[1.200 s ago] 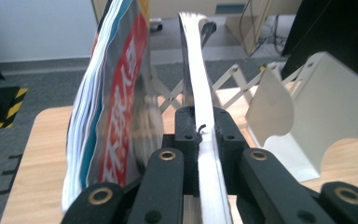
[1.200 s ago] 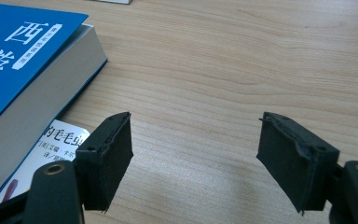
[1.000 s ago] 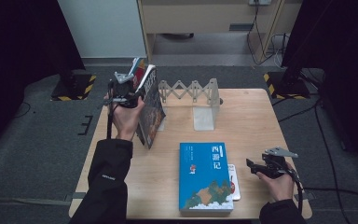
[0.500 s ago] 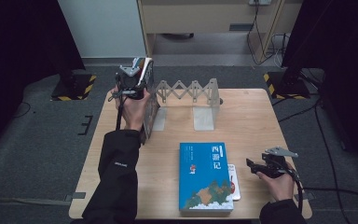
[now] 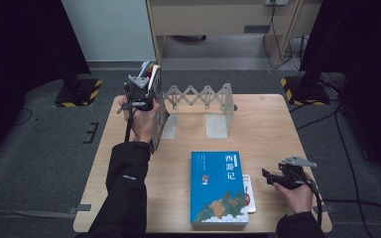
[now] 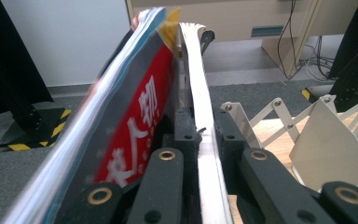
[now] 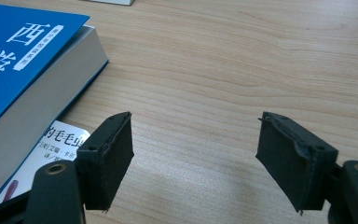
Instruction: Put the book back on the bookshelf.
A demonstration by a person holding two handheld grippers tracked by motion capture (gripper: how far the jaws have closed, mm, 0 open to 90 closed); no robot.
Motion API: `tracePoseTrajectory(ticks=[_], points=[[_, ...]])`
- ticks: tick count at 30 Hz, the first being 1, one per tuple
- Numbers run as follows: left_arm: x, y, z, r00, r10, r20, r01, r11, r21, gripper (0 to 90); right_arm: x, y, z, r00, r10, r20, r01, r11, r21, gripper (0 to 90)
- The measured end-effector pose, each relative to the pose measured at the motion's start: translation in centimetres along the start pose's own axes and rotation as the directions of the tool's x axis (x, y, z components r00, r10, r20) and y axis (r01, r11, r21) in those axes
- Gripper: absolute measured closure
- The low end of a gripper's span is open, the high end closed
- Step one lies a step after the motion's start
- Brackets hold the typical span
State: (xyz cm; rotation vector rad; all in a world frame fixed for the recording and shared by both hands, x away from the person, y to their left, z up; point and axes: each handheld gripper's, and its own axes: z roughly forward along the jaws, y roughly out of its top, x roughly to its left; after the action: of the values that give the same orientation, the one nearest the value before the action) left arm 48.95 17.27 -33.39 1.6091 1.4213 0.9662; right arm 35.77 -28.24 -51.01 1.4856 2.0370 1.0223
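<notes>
High view puts my left gripper [image 5: 141, 91] clamped on an upright book [image 5: 158, 111] at the expanding rack's [image 5: 201, 96] left end, ready to shelve. My right gripper [image 5: 278, 177] rests apart on the table [image 5: 273, 129] beside the blue book [image 5: 218, 191].

1. A thin book [image 5: 156, 106] with a red cover bearing white characters is held upright on its edge, tilted slightly, at the table's far left, just beside an accordion-style metal bookstand [image 5: 203, 96].
2. Its white page block [image 6: 200, 116] is seen edge-on, clamped.
</notes>
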Motion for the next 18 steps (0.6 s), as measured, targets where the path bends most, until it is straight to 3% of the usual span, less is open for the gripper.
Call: tracePoseTrajectory(ticks=[5,12,18], points=[[0.4,-0.2,-0.2,1.0000,0.007,0.003,-0.007,0.9999,0.014,79.2,0.0,0.0,0.0,1.0000,0.000,0.000,0.000,1.000,0.000,26.6],[0.6,-0.9,-1.0,0.9985,0.003,0.055,-0.002,1.0000,-0.002,65.8,0.1,0.0,-0.1,1.0000,0.005,0.001,-0.005,1.000,-0.006,26.4],[1.1,-1.7,-2.7,0.9881,-0.041,0.148,0.049,0.9978,-0.045,54.9,0.0,0.1,-0.2,1.0000,0.003,0.001,-0.003,1.000,-0.005,26.2]])
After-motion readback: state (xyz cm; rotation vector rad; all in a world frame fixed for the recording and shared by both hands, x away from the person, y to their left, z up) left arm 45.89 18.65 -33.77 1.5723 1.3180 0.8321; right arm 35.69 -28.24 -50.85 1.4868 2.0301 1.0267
